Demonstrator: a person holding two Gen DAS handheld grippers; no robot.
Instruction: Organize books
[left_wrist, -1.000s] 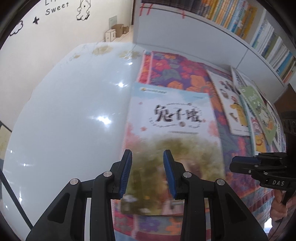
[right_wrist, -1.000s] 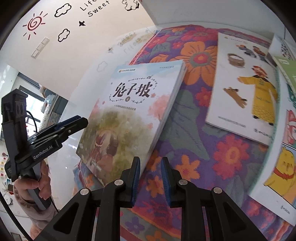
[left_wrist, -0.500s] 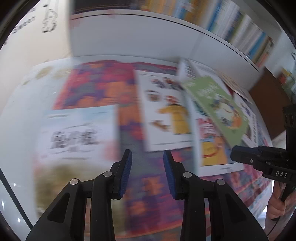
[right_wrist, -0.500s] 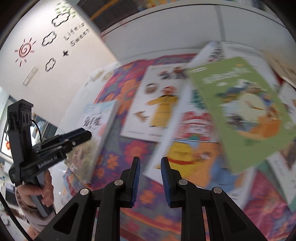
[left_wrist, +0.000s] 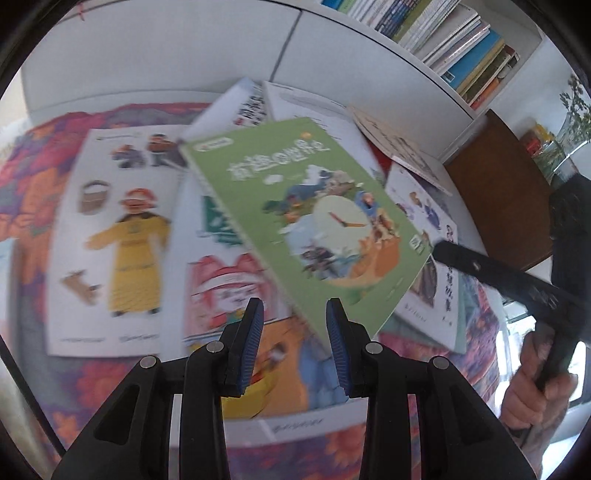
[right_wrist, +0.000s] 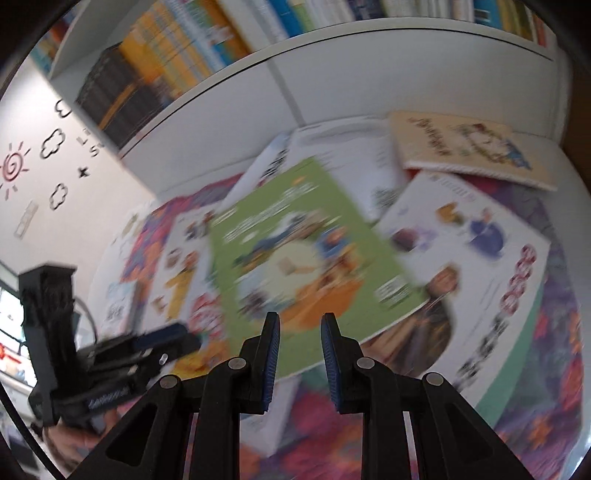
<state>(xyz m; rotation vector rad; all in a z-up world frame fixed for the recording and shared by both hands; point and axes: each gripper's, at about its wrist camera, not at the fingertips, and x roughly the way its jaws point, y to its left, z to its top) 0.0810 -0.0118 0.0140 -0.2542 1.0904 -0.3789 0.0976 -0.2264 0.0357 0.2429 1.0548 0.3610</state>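
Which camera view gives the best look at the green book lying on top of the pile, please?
The left wrist view: the green book is fairly sharp there, its clock picture and title readable. The right wrist view shows the whole cover too, but smeared by motion blur.

Kids' reading room or home playroom: white bookshelf (right_wrist: 207, 55) packed with books, sun and cloud wall stickers (right_wrist: 14, 168), picture books (left_wrist: 306, 214) strewn on floral cloth (left_wrist: 22, 184).

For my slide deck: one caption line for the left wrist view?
Left tool, empty, above a green book topping scattered picture books on a floral cloth.
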